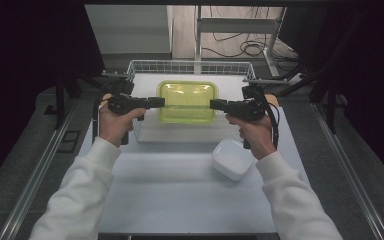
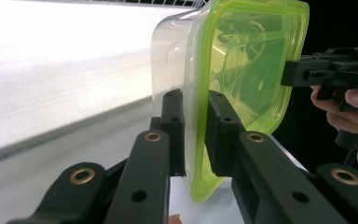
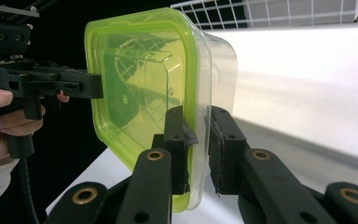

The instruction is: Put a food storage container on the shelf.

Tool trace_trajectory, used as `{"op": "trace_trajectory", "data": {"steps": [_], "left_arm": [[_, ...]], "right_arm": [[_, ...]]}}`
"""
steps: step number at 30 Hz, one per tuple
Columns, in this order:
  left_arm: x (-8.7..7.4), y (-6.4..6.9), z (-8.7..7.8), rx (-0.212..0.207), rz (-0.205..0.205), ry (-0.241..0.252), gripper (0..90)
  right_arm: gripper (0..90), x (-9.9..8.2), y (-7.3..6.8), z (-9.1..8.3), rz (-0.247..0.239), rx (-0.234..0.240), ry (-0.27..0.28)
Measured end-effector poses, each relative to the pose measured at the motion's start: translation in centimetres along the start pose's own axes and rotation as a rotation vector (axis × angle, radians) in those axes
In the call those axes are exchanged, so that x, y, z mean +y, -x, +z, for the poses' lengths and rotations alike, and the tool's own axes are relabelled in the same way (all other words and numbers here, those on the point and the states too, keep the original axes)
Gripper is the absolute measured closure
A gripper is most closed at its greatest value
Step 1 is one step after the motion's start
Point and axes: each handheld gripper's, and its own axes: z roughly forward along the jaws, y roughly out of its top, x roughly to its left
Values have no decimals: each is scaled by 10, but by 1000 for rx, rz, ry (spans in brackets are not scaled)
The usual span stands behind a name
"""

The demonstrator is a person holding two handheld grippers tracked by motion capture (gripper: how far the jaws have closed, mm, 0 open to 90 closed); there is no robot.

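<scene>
A clear plastic container with a yellow-green lid (image 1: 187,100) is held level between both grippers above the front part of a white wire basket (image 1: 190,65). My left gripper (image 1: 161,102) is shut on its left rim. In the left gripper view the jaws (image 2: 195,95) clamp the lid's edge and the container (image 2: 247,60). My right gripper (image 1: 213,104) grips the opposite rim. The right gripper view has its jaws (image 3: 197,112) closed over the edge of the container (image 3: 140,79). Each gripper view also catches the other gripper (image 2: 317,70) (image 3: 51,81) on the far rim.
A white square dish (image 1: 232,158) lies on the white table (image 1: 170,190) near my right hand. The basket's wire walls rise behind and beside the container. Dark frames and metal rails flank the table on both sides.
</scene>
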Motion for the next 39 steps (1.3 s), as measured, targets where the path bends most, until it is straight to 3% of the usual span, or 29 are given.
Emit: {"op": "trace_trajectory", "data": {"steps": [12, 23, 29, 30, 33, 34, 37, 39], "left_arm": [[25, -7, 4, 1, 6, 2, 795], [45, -27, 23, -33, -64, -37, 795], [56, -37, 34, -42, -113, -82, 794], [60, -40, 38, -43, -134, -97, 794], [63, -46, 42, -38, -146, -132, 794], [65, -51, 47, -33, -165, -151, 794], [66, -56, 53, -30, -178, -172, 795], [67, -63, 58, -50, -224, -169, 789]], "right_arm": [[782, 24, 8, 6, 8, 6, -1], [781, 47, 27, 15, 40, 4, -42], [780, 55, 41, 23, 108, 14, -81], [779, 57, 47, 27, 148, 26, -97], [778, 57, 53, 30, 178, 33, -103], [778, 58, 60, 35, 212, 37, -119], [779, 59, 66, 40, 235, 30, -138], [781, 60, 74, 47, 273, 19, -151]]}}
